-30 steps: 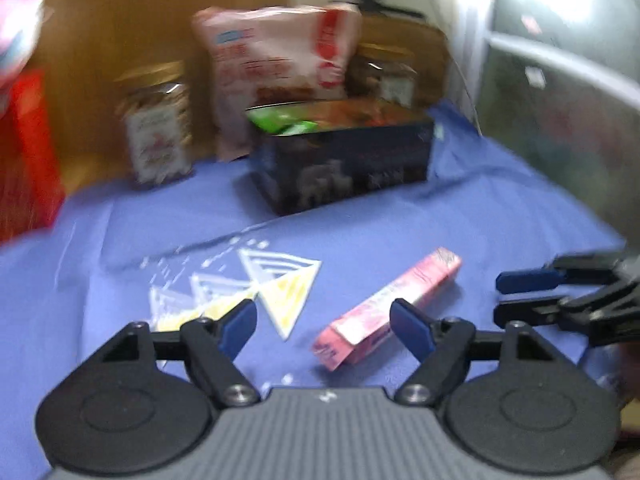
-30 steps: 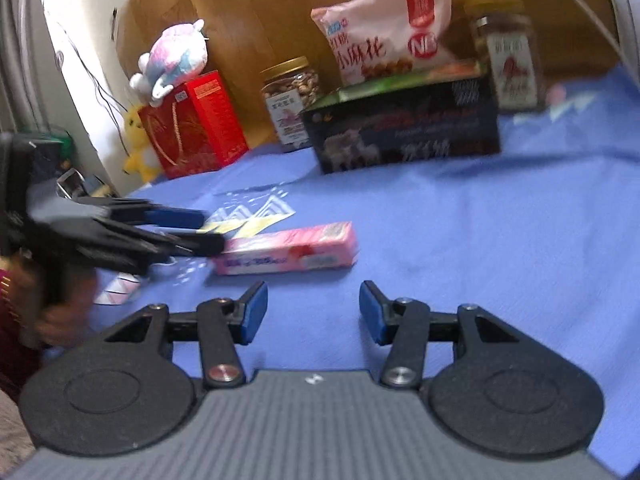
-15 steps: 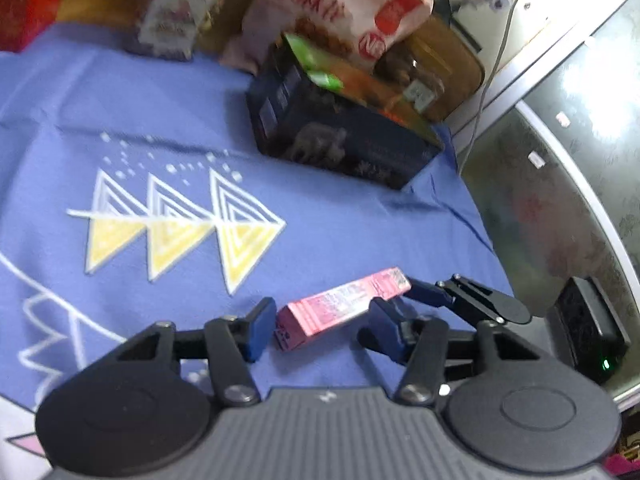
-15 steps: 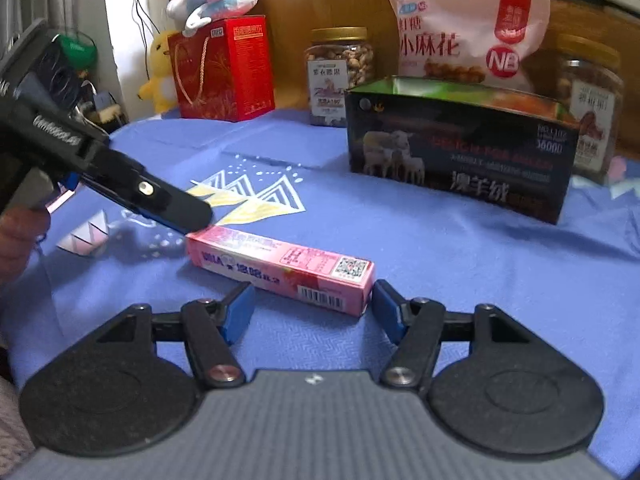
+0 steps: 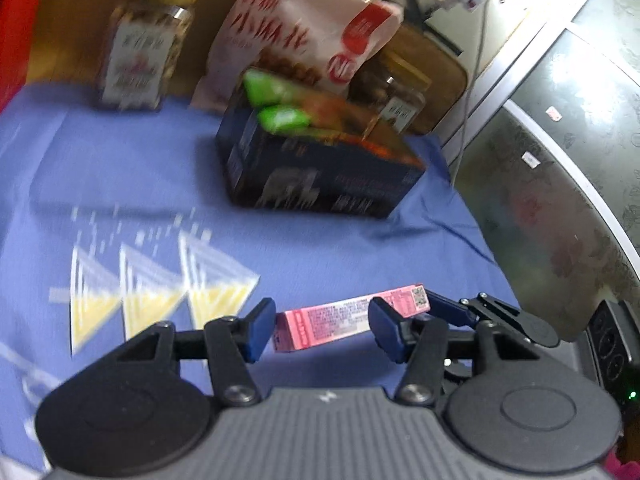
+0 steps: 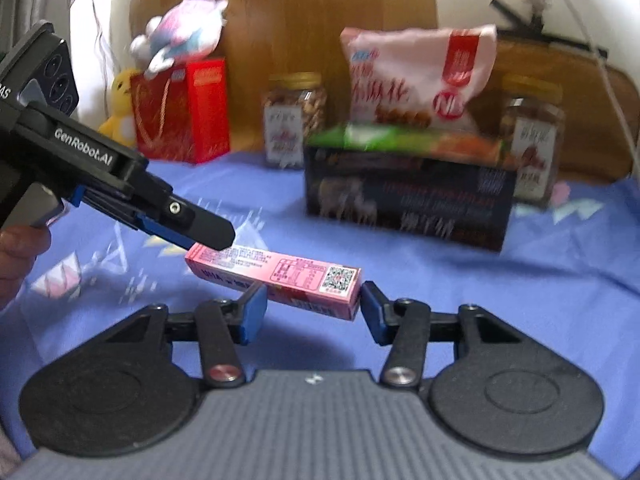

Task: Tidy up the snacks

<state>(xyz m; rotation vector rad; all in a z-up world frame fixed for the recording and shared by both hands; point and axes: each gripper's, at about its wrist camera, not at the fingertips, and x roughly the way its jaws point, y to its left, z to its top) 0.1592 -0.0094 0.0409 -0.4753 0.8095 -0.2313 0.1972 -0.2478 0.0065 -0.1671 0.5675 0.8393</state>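
A long pink snack box [image 5: 340,316] [image 6: 280,272] hangs tilted just above the blue cloth [image 5: 120,176], with a shadow under it. My left gripper [image 5: 322,322] is shut on its left part; in the right wrist view this left gripper [image 6: 208,236] reaches in from the left over the box's end. My right gripper [image 6: 312,304] has the box's right end between its jaws, which are closing, the pads close beside it. The left wrist view shows that right gripper [image 5: 444,306] at the box's far end. Behind stands an open dark box [image 5: 320,184] [image 6: 408,200] with green packets.
A pink-white snack bag [image 6: 416,76] leans behind the dark box, with nut jars [image 6: 294,120] [image 6: 532,132] on either side. A red gift bag [image 6: 180,112] and plush toy [image 6: 184,36] stand far left. The cloth ends at a dark patterned surface [image 5: 560,200] on the right.
My left jaws narrowed from wide onto the pink box. The right gripper came up to its other end, and the box rose off the cloth. Both views rolled.
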